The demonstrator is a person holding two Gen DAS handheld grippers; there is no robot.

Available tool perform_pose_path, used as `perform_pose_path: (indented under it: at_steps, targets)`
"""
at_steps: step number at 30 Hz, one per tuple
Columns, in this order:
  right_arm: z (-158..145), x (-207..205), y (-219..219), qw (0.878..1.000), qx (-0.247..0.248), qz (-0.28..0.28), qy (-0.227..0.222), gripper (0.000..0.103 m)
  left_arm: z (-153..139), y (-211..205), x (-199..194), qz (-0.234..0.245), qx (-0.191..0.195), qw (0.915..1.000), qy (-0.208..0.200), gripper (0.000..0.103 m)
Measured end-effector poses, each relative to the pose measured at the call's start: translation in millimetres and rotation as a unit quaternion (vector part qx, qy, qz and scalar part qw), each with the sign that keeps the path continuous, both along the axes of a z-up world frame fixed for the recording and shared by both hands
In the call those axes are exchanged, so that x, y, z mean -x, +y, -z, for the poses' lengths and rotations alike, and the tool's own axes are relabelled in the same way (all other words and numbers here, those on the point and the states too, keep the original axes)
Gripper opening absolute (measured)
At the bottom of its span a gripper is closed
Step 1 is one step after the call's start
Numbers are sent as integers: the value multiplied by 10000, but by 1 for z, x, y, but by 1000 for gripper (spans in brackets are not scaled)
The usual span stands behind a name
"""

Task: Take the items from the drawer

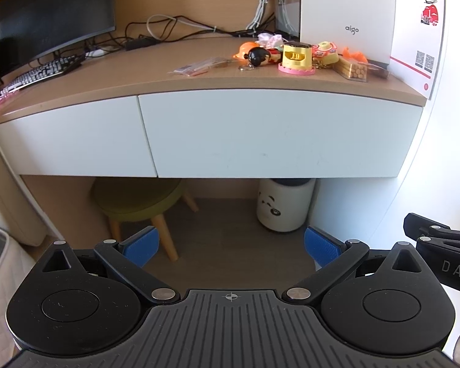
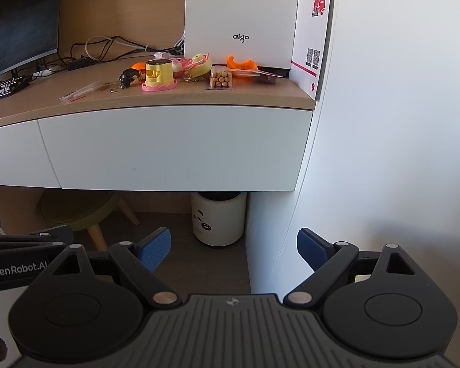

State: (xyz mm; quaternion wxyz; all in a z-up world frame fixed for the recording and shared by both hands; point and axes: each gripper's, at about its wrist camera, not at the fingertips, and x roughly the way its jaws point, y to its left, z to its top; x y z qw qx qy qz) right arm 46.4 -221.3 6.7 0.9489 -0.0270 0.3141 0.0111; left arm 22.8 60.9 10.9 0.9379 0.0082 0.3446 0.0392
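Observation:
A white drawer front sits closed under the right part of the wooden desk; a second white front is to its left. On the desktop lie small items: a yellow toy on a pink base, a black-haired figure keychain, a clear box of biscuit sticks, and a flat plastic packet. My left gripper and my right gripper both stand open and empty, well back from the drawer, above the floor.
A white aigo box and a printed card stand at the desk's back right against a white wall. Monitor, keyboard and cables lie left. Under the desk are a green stool and a panda bin.

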Motion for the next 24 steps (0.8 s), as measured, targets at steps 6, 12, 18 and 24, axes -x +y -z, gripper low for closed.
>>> perform_pose_path:
  at_steps: [6, 12, 18, 24]
  targets:
    - [3, 1, 0, 10000, -4, -8, 23, 91, 0, 1, 0, 1, -1, 10000, 6, 103]
    - [3, -1, 0, 10000, -12, -7, 29, 91, 0, 1, 0, 14, 0, 10000, 3, 103]
    - [3, -2, -2, 10000, -16, -6, 35, 91, 0, 1, -1, 35, 2, 10000, 14, 103]
    - [4, -1, -2, 10000, -13, -9, 56, 91, 1, 4, -2, 38, 103, 9999, 51, 103]
